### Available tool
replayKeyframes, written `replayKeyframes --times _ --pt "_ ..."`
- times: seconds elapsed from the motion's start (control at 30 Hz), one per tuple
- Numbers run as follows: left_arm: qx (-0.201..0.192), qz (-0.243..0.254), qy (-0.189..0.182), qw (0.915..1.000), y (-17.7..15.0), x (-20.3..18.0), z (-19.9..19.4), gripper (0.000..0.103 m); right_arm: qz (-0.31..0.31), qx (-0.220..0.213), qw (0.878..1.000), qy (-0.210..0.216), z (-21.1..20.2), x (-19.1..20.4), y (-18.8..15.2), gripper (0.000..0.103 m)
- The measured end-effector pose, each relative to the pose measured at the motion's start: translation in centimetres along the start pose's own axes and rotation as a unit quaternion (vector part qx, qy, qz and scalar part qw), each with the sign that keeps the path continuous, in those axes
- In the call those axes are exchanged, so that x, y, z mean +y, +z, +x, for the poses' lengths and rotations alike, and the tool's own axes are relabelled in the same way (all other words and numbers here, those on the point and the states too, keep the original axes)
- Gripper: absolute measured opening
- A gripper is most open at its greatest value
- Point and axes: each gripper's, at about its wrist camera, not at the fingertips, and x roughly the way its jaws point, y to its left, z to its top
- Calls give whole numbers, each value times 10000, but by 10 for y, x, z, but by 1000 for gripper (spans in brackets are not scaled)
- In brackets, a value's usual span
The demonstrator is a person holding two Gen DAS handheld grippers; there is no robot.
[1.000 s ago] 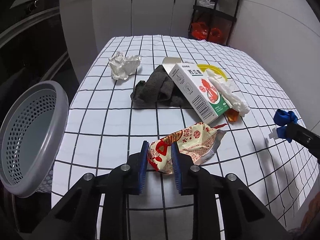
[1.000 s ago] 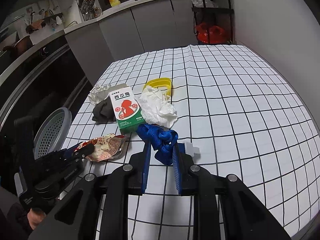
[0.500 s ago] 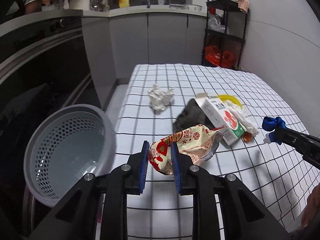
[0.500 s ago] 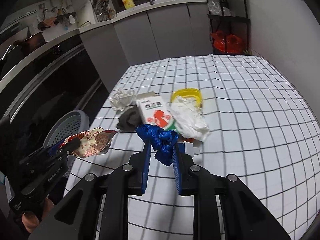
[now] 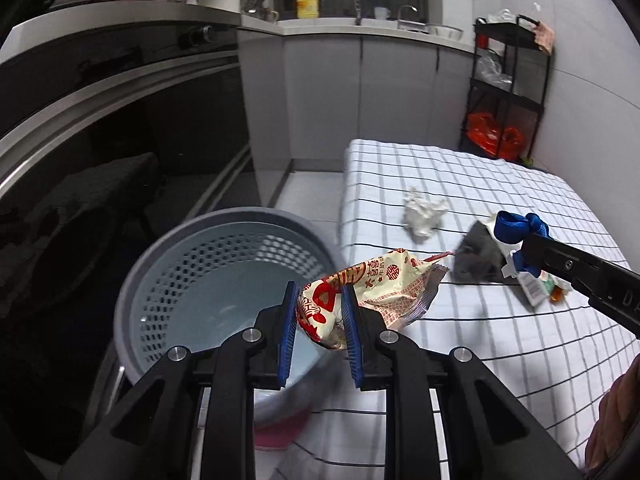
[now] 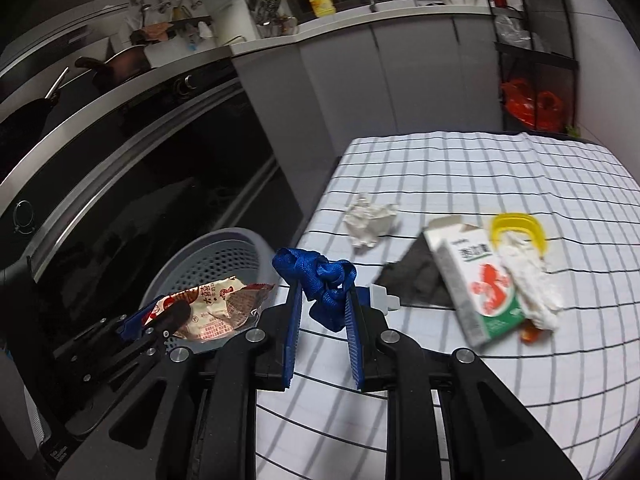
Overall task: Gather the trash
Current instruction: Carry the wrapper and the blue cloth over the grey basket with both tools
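My left gripper [image 5: 318,300] is shut on a red and cream snack wrapper [image 5: 376,284], held in the air over the near rim of the grey perforated basket [image 5: 160,276] beside the table. My right gripper [image 6: 322,300] is shut on a knotted blue strap [image 6: 320,276] with a small white piece beside it, above the table's left edge. In the right wrist view the left gripper [image 6: 156,318] and the wrapper [image 6: 212,304] hang over the basket [image 6: 224,248]. In the left wrist view the right gripper [image 5: 524,252] and the strap [image 5: 516,226] come in from the right.
On the checked tablecloth [image 6: 480,168] lie a crumpled white paper [image 6: 370,220], a dark grey cloth [image 6: 416,280], a white and green carton [image 6: 476,280], a white tissue [image 6: 528,280] and a yellow lid [image 6: 516,224]. A dark oven front [image 6: 140,184] is left; a black rack [image 5: 508,92] stands behind.
Both grippers have moved left off the table toward the basket, each still holding its item. The basket now fills much more of the left wrist view.
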Motion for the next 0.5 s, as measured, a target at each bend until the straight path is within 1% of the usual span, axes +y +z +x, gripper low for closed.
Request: replayKeyframes --times 0.13,0.23,0.37,0.5 --pt "83 -214 242 9994 5 32 8 22 -94 125 9997 199 20 23 3 21" --pt "90 -316 391 9987 8 47 12 22 -159 220 9992 309 33 37 3 21" --pt "6 -333 634 9974 12 66 14 22 -174 358 9982 439 53 49 3 21" --pt "65 -404 813 9959 14 86 20 22 -207 502 9969 569 71 64 3 21"
